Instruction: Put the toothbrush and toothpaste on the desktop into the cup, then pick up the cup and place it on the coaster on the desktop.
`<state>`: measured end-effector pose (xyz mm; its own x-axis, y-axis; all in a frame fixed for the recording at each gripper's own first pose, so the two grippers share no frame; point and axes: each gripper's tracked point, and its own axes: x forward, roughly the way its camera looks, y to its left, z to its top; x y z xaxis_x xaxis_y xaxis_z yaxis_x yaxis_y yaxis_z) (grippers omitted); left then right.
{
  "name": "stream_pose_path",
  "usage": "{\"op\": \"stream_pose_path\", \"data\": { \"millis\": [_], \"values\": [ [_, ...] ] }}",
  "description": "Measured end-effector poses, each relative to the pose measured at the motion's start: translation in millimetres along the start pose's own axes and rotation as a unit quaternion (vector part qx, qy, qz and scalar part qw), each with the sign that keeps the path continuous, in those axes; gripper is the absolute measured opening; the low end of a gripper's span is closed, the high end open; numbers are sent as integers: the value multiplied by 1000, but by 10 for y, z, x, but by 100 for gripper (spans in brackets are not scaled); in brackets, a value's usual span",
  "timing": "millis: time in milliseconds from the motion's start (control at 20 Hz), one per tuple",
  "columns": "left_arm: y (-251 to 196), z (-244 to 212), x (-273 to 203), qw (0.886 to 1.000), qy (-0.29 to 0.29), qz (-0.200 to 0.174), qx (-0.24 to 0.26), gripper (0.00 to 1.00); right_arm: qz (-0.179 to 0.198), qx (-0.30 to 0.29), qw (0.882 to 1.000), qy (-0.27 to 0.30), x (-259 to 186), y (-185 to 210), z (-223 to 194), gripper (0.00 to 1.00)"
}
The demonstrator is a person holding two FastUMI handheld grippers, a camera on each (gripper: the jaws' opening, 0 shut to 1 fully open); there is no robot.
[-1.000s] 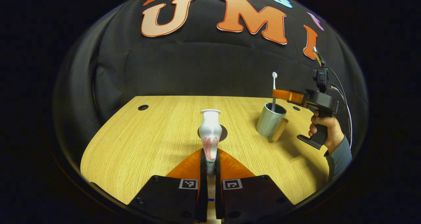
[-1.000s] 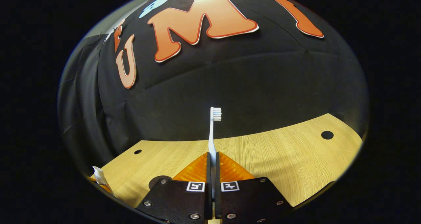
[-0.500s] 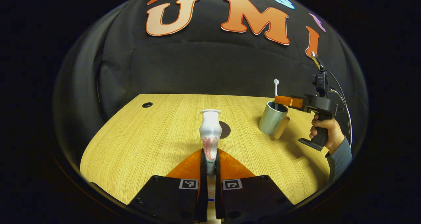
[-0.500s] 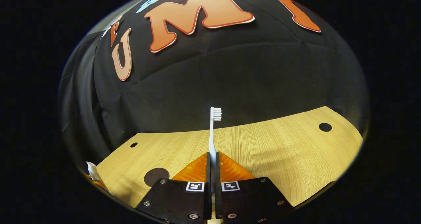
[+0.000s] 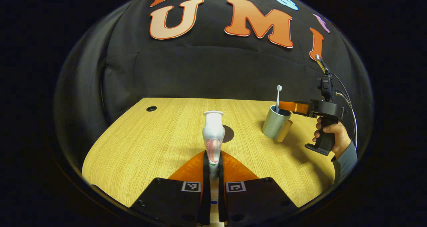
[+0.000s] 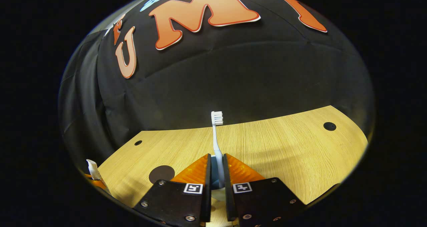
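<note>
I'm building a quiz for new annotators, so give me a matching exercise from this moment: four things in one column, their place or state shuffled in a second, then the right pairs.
Things:
1. toothbrush
2. toothpaste
3. cup
4. coaster

Places or states:
A. dark disc lying bare on the table
B. pinched in the left gripper
C. standing in the cup, bristles up
D. on the table, beside the right gripper

Pairs: 1-C, 2-B, 3-D, 4-A

Right gripper (image 6: 217, 168) jaws parted, toothbrush (image 6: 217, 133) released, lower in cup (image 5: 275, 123)
</note>
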<state>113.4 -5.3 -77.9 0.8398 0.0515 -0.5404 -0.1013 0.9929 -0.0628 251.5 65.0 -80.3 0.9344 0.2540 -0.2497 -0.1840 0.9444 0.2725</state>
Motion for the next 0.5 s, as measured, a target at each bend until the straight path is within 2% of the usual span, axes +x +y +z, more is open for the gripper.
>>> {"op": "stream_pose_path", "data": {
  "millis": [150,300,450,500],
  "values": [
    [-3,91,52,1000,-11,0,2,13,-8,-9,1000,-8,-100,-54,40,42],
    [50,156,99,1000,-28,5,6,13,-5,0,1000,-13,-255,-72,77,54],
    [21,230,126,999,-46,2,7,13,-7,-4,1000,-20,-449,-132,98,71],
    [7,224,131,999,-52,0,8,13,-8,-9,1000,-25,-527,-147,106,75]
  ]
}}
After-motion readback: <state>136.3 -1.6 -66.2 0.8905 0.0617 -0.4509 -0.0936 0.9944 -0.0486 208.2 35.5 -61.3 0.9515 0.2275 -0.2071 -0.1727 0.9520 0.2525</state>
